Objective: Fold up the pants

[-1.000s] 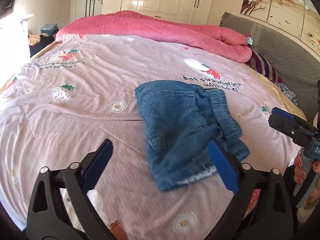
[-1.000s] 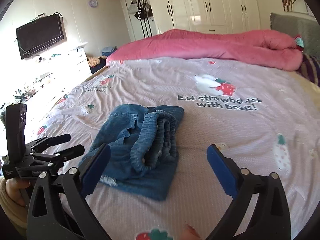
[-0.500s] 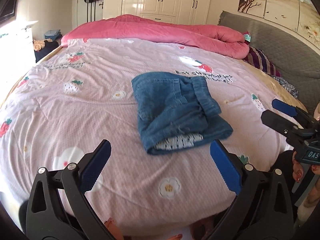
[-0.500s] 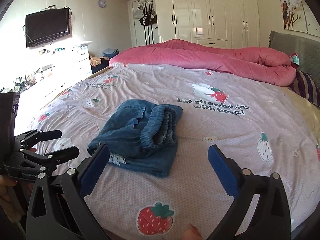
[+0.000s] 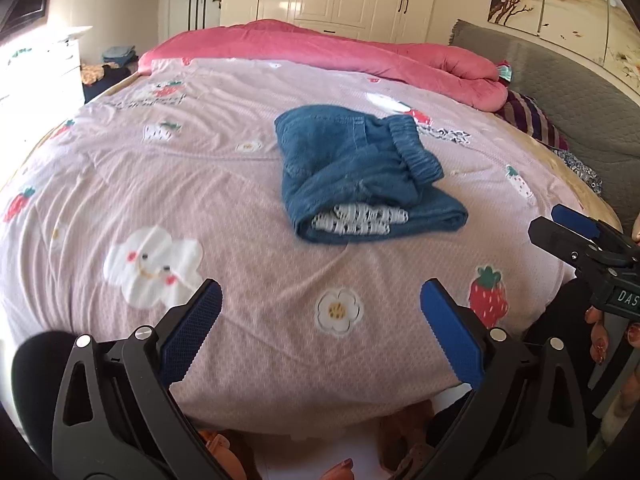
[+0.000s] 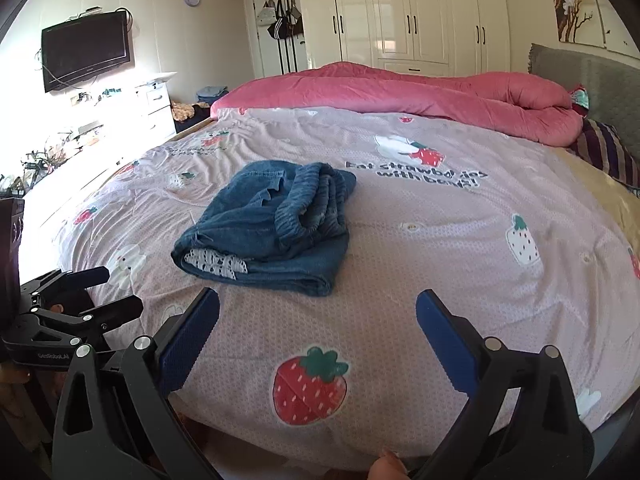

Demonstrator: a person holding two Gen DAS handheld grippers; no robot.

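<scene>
Your left gripper (image 5: 320,320) and right gripper (image 6: 318,320) both hang spread wide and empty above the near edge of the bed (image 5: 100,184), well apart from the folded denim pants (image 5: 360,180) lying mid-bed, a pale patterned layer, perhaps a lining, peeking from the fold.

Pink duvet (image 5: 360,52) lies along strawberry-print bedsheet (image 5: 240,240).
</scene>
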